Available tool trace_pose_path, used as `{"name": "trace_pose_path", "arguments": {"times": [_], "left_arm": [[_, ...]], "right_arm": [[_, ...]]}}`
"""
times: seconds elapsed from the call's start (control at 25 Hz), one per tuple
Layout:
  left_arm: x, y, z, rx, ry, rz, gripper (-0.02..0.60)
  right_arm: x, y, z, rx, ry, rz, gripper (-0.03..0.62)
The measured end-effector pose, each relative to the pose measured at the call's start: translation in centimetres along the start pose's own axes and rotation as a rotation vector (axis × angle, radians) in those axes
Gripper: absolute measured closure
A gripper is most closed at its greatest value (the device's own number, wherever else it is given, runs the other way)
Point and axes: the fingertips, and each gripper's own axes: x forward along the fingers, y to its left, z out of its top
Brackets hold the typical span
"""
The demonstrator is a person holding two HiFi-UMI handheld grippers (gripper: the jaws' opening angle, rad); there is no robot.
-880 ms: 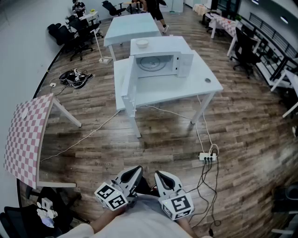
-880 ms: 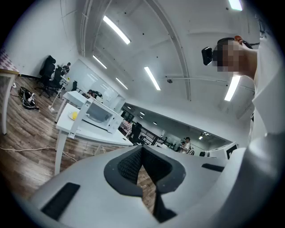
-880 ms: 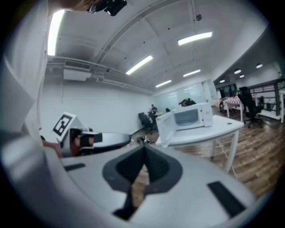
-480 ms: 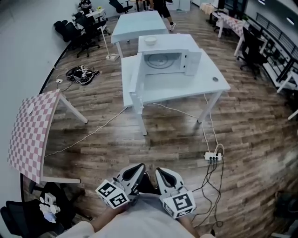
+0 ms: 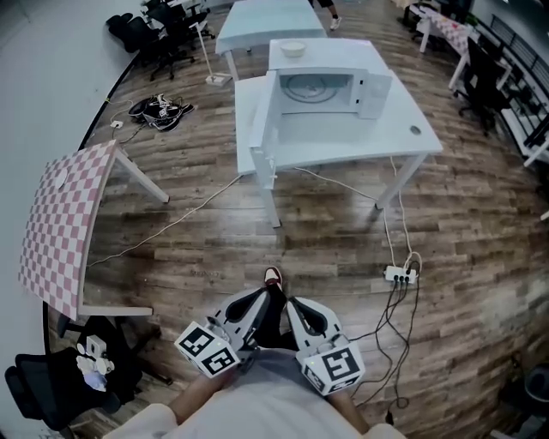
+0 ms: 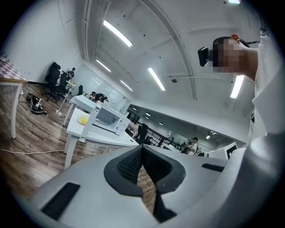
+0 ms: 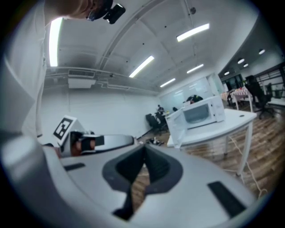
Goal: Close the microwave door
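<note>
The white microwave [image 5: 330,81] stands on a white table [image 5: 412,146] far ahead, its door [image 5: 264,120] swung wide open to the left. The cavity with its turntable shows. Both grippers hang low by my body, far from the table. My left gripper [image 5: 255,302] and right gripper [image 5: 292,309] point forward side by side. Each is shut with nothing in it. The left gripper view shows its gripper [image 6: 142,149] shut, with the microwave [image 6: 109,118] small in the distance. The right gripper [image 7: 144,149] view shows the microwave [image 7: 202,113] and its open door [image 7: 179,127].
A bowl [image 5: 293,48] sits on top of the microwave. A pink checked table [image 5: 60,223] stands at the left. A power strip [image 5: 401,274] with trailing cables lies on the wooden floor right of my path. Office chairs [image 5: 163,26] and another table [image 5: 257,21] stand beyond.
The microwave and table have drawn nearer in the head view as I walk forward. A shoe now shows ahead of the grippers. Both grippers stay shut, held low.
</note>
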Motion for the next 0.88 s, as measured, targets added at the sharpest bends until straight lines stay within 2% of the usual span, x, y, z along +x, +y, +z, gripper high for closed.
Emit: {"name": "trace_pose_path", "arguments": {"times": [0.48,0.88], "left_arm": [[2.9,4.4,2.8,-0.022,-0.023,0.030,0.568],[6.2,8.8,5.5,-0.064,-0.013,0.016,0.568]], "right_arm": [[3.6,-3.2,1.4,0.008,0.028,-0.010,0.571],[9.4,-5.4,3.2,0.014,0.067,-0.002,0.571]]}}
